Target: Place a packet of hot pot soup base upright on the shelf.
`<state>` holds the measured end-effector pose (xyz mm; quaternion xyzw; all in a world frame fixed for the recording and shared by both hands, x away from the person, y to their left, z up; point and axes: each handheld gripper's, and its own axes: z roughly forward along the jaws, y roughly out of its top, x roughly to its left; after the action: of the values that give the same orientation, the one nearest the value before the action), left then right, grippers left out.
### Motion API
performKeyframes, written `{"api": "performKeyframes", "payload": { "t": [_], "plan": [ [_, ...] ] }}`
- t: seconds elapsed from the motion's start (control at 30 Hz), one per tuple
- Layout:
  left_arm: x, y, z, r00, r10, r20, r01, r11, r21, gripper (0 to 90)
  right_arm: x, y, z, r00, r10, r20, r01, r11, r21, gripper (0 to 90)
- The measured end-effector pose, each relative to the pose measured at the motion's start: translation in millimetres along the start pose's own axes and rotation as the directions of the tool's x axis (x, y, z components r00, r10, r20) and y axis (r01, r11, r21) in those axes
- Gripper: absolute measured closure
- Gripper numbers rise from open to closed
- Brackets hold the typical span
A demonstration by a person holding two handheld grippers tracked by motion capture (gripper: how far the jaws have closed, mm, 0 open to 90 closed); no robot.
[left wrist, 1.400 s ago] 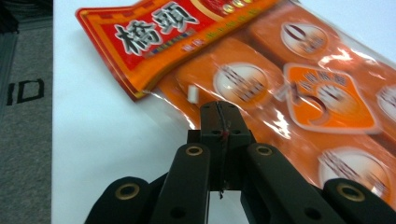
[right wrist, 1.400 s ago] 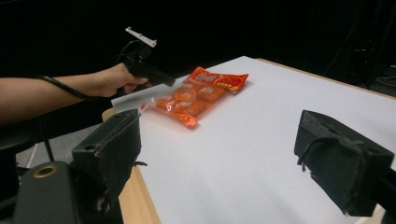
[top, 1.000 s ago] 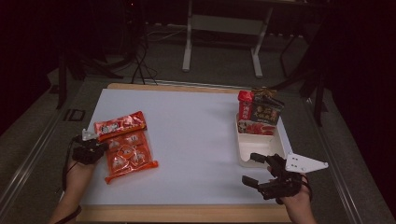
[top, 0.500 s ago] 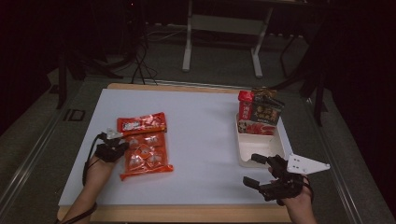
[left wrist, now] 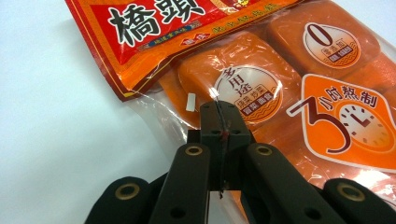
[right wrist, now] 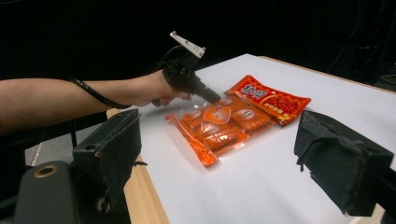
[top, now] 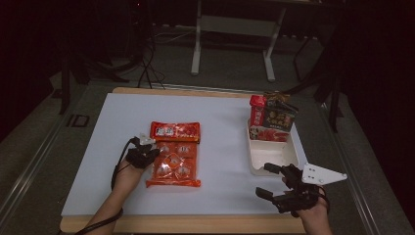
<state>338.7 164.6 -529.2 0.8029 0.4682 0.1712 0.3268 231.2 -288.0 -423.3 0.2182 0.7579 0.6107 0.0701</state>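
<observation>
Orange-red snack pack (top: 174,155), flat on table, apparently sealed.

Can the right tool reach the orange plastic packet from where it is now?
Probably yes: the right tool is open, and only bare white table lies between it and the orange plastic packet, though the left tool is shut on its edge.

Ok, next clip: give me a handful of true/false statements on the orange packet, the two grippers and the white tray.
1. The left gripper is shut on the orange packet. True.
2. The right gripper has its jaws closed. False: they stand apart, holding nothing.
3. The white tray holds upright snack packs at its far end. True.
4. The orange packet lies inside the tray. False: it lies flat on the white table, apart from the tray.
</observation>
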Motion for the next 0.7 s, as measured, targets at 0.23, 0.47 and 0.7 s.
{"api": "performKeyframes", "payload": {
  "t": [0.23, 0.47, 0.7],
  "plan": [
    [-27.6, 11.0, 10.1, 0.9975, 0.041, 0.057, -0.041, 0.9991, 0.001, 90.0, -0.4, -0.4, -0.5, 1.0000, 0.001, 0.000, -0.001, 1.000, 0.000, 14.6],
    [-52.1, 19.4, 12.9, 0.9910, 0.107, 0.080, -0.109, 0.9940, 0.015, 90.0, -0.5, -0.8, -0.8, 1.0000, 0.003, 0.002, -0.003, 1.000, 0.001, 14.6],
    [-40.9, 15.3, 0.2, 0.9949, 0.066, 0.076, -0.067, 0.9975, 0.019, 90.0, -2.2, -2.9, -1.2, 1.0000, 0.008, 0.005, -0.008, 1.000, 0.005, 14.6]
  ]
}}
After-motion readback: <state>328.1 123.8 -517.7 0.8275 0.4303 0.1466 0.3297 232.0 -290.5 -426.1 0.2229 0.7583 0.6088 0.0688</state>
